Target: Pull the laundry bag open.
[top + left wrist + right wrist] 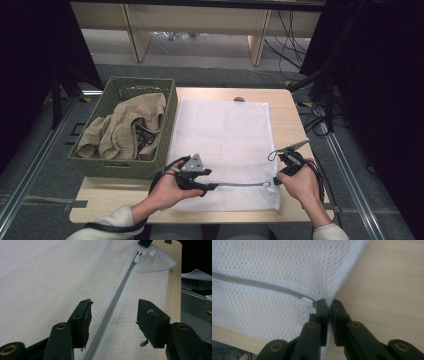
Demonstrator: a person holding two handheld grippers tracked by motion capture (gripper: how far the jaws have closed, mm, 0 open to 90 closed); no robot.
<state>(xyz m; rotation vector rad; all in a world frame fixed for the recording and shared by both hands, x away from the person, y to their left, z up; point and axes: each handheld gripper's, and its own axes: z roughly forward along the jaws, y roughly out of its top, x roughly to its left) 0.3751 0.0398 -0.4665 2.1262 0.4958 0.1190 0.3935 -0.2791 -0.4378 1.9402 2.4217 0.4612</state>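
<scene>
The white mesh laundry bag [222, 145] lies flat on the table [287, 115], its grey zipper [112, 307] running between the two grippers. The right gripper [328, 305] is clamped on the bag's corner fabric, the zipper pull [308, 301] just to its left. The left gripper [113, 315] hangs open, jaws astride the zipper line and gripping nothing; the pull sits well ahead of it. To open the bag cleanly, I'd keep the corner pinned taut, slide the left gripper forward along the zipper, and close squarely on the pull tab, not the mesh
</scene>
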